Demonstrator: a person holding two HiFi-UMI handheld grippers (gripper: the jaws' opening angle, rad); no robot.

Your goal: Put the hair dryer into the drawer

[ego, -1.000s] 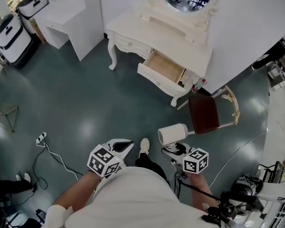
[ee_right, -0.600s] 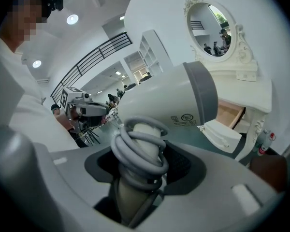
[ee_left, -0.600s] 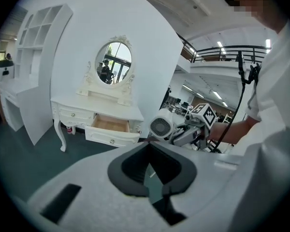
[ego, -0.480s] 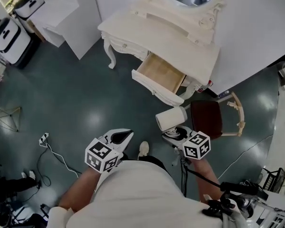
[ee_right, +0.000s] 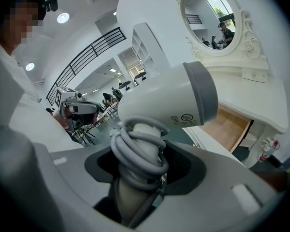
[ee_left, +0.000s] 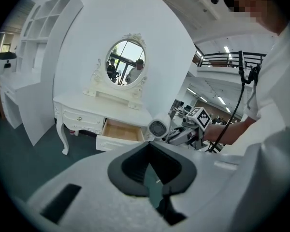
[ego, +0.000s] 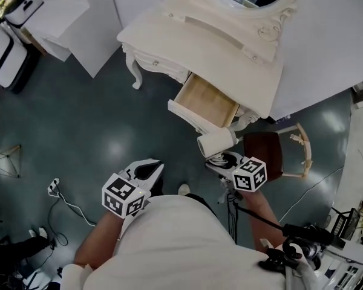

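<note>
1. As the person walks up to the dressing table (ego: pixel 199 41), the head view shows its open drawer (ego: pixel 207 101) closer than it was a second ago. The drawer front now lies just ahead of the hair dryer (ego: pixel 218 142), where a wide stretch of floor lay between them before. The carry looks nearly done, and only the lowering into the drawer seems to be left. The dryer is off the floor in the right gripper (ego: pixel 225 160), beside a chair (ego: pixel 263 153) with a dark red seat. Both forearms reach forward from the body. The left gripper (ego: pixel 150 169) hangs lower and to the left, well apart from the drawer.

2. Seen from the left gripper view, the left jaws sit together with nothing between them. This gripper points slightly downward toward the table. Ahead and to its right, the dryer and the right gripper hang in front of the drawer, and the part of the drawer's wooden bottom that shows is bare.

3. Seen from the right gripper view, the jaws are clamped on the dryer's handle, which has the grey cord (ee_right: pixel 137 153) wound round it. The barrel lies crosswise above the jaws. Beyond it to the right the drawer stands open under the surface and the oval mirror (ee_right: pixel 212 18). The gripper tilts forward and down toward the drawer.
</note>
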